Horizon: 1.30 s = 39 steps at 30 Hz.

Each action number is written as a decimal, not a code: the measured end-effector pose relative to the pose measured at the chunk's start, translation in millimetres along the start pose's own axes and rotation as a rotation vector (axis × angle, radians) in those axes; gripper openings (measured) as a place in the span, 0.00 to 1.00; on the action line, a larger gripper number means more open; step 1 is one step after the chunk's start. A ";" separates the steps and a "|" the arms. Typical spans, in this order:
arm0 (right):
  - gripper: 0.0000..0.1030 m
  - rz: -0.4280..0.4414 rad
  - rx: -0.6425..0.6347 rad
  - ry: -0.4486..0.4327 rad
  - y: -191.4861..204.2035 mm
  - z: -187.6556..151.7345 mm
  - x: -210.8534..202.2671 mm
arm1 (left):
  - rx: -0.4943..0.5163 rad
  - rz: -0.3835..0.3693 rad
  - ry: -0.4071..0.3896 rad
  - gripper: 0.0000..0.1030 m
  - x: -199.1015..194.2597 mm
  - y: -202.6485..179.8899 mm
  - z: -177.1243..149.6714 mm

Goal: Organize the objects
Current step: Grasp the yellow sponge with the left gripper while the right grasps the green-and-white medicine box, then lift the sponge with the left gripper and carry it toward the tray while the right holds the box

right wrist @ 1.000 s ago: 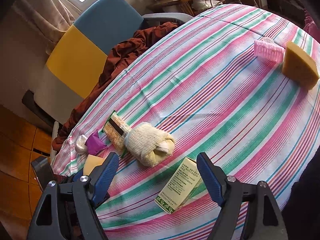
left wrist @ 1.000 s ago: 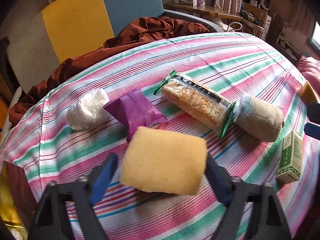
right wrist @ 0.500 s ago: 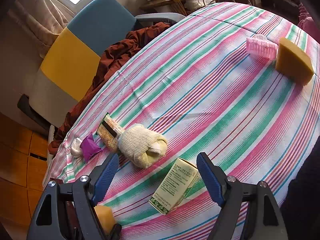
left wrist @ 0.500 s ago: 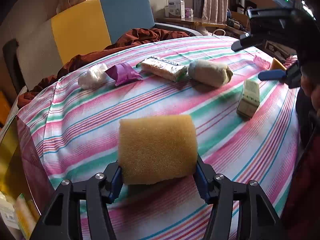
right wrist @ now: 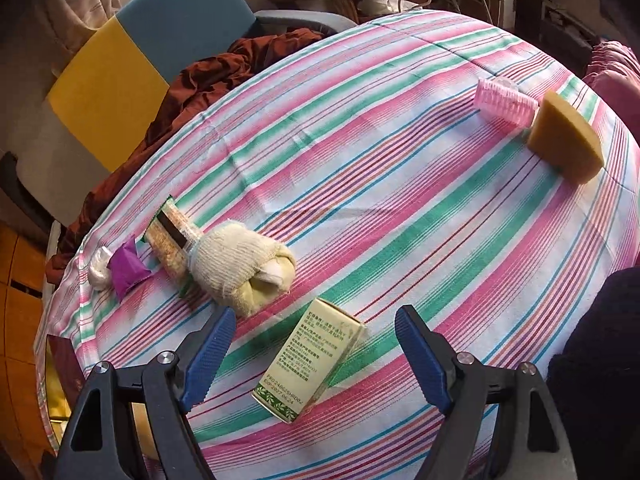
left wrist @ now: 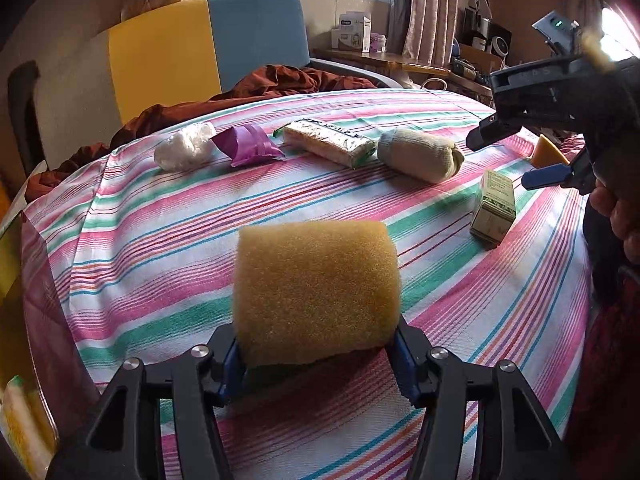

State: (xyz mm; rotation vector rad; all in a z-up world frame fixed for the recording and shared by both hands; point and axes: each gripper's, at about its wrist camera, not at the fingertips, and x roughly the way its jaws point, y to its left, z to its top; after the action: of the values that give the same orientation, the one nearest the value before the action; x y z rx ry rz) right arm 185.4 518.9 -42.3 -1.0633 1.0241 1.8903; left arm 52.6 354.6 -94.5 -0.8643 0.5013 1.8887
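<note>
My left gripper (left wrist: 318,344) is shut on a yellow sponge block (left wrist: 316,292), held just above the near part of the striped tablecloth (left wrist: 160,240). My right gripper (right wrist: 314,320) hovers over a green-and-cream box (right wrist: 310,364) lying flat; its jaws are opening, the box shows between them untouched. From the left wrist view the right gripper (left wrist: 502,162) hangs above that box (left wrist: 494,208). Across the far side lie a white wad (left wrist: 184,150), a purple packet (left wrist: 250,146), a cracker packet (left wrist: 328,142) and a rolled cream sock (left wrist: 420,154).
A pink hair roller (right wrist: 506,102) and a yellow sponge wedge (right wrist: 564,140) sit near the table's right edge. A yellow-and-blue chair (left wrist: 208,48) with a brown cloth (left wrist: 280,84) stands behind the table. A person's hand (left wrist: 616,216) is at the right.
The left gripper has closed onto the sponge and drawn back from the row of objects toward the near edge. The right gripper has tipped a little further down over the box.
</note>
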 end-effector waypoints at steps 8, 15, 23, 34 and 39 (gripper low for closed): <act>0.43 -0.121 -0.147 0.116 25.3 -9.9 28.3 | -0.016 -0.020 -0.008 0.60 -1.2 4.0 -1.4; 0.29 -0.033 -0.378 0.156 65.6 -29.9 36.3 | -0.028 -0.045 -0.011 0.63 -1.7 5.6 -2.3; 0.29 -0.011 -0.493 0.176 84.5 -43.0 43.4 | -0.018 -0.041 -0.011 0.66 -1.3 3.3 -2.3; 0.29 -0.010 -0.492 0.178 84.6 -43.4 45.3 | -0.026 -0.052 0.000 0.78 -3.3 2.5 -1.7; 0.30 -0.002 -0.486 0.181 80.6 -40.6 45.5 | -0.063 -0.062 0.030 0.96 -6.6 1.1 1.5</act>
State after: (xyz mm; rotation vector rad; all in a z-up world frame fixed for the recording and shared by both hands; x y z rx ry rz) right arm 110.9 458.5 -74.0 -1.5306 0.6653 2.1273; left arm 52.9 351.2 -88.6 -0.9403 0.4306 1.8451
